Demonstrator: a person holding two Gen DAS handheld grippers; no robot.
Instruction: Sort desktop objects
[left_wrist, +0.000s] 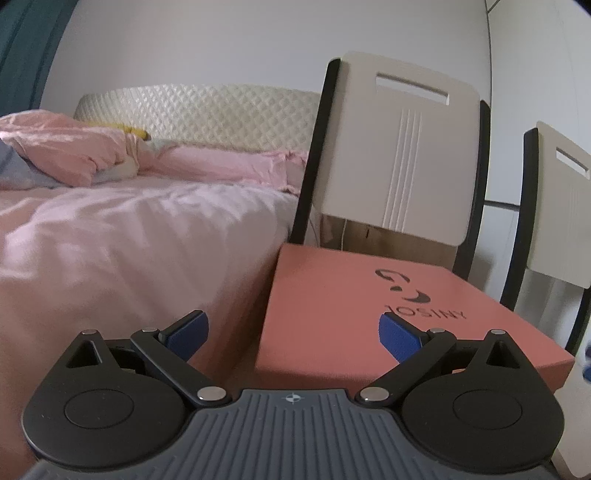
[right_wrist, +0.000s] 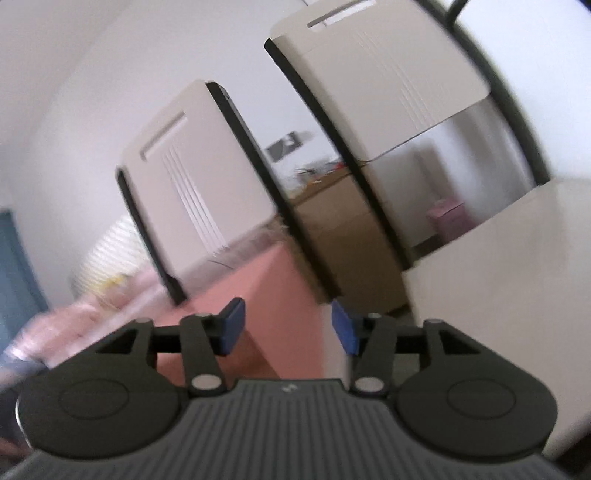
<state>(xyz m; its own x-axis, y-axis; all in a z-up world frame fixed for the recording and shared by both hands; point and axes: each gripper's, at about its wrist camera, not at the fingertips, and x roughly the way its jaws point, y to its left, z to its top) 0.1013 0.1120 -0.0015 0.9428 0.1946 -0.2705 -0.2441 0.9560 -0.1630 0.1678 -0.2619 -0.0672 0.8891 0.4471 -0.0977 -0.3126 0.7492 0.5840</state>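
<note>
Ahead of the wide-open, empty left gripper (left_wrist: 293, 334) lies the pink box (left_wrist: 388, 317), nearer its right jaw; the right gripper (right_wrist: 288, 326) stands half-open, empty.

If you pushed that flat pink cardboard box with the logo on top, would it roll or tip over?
The flat pink cardboard box probably would not roll: it has square corners and flat sides. It sits low and wide, so it should slide rather than tip. Its smooth lid looks stiff, though its weight cannot be told.
</note>
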